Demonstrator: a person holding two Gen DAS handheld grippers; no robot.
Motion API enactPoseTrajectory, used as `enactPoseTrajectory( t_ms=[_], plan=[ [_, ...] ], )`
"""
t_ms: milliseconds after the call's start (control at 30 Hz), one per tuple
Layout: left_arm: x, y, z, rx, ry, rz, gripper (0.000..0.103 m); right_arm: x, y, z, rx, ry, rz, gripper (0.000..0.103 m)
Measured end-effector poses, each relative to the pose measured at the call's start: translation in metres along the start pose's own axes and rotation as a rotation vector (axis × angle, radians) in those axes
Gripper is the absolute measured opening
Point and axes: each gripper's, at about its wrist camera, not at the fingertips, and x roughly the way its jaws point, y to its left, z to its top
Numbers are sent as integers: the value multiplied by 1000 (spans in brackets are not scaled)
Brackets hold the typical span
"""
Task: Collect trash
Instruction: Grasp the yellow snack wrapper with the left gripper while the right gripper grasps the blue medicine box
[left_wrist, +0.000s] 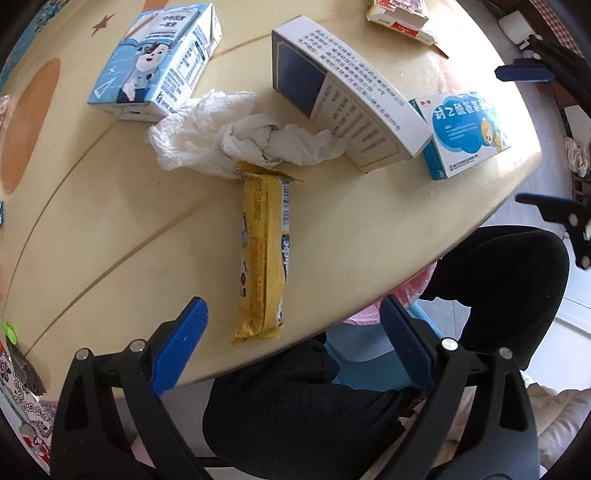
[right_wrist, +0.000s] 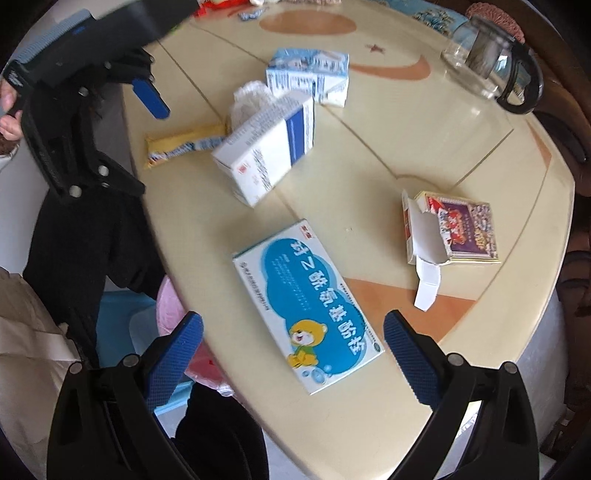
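A yellow snack wrapper (left_wrist: 263, 254) lies on the round table (left_wrist: 110, 229), its near end between my open, empty left gripper (left_wrist: 291, 339). Crumpled white tissue (left_wrist: 240, 133) lies just beyond it. A blue-and-white medicine box with a bear (right_wrist: 306, 306) lies flat in front of my open, empty right gripper (right_wrist: 293, 354). A white-and-navy box (left_wrist: 340, 99) stands next to the tissue, and it also shows in the right wrist view (right_wrist: 269, 147). A blue cartoon carton (left_wrist: 155, 62) and a torn-open colourful small box (right_wrist: 450, 229) also lie on the table.
A glass teapot (right_wrist: 491, 62) stands at the table's far edge. A pink bag in a light-blue bin (right_wrist: 173, 314) sits below the table edge, beside my dark-clothed legs (left_wrist: 498, 288). The left gripper (right_wrist: 85, 110) shows in the right wrist view.
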Motion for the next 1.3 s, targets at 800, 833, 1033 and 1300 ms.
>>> enactPoseTrajectory(
  t_ms=[800, 833, 1033, 1300],
  plan=[
    [23, -4, 8, 47, 10, -11, 72, 35, 5, 4, -15, 24, -99, 70],
    [22, -5, 8, 47, 9, -8, 70, 35, 7, 3, -7, 19, -117, 70],
    [18, 2, 8, 31, -2, 25, 53, 35, 2, -4, 126, 10, -113, 69],
    [15, 5, 7, 13, -6, 48, 28, 35, -5, 1, 286, 19, -140, 68]
  ],
)
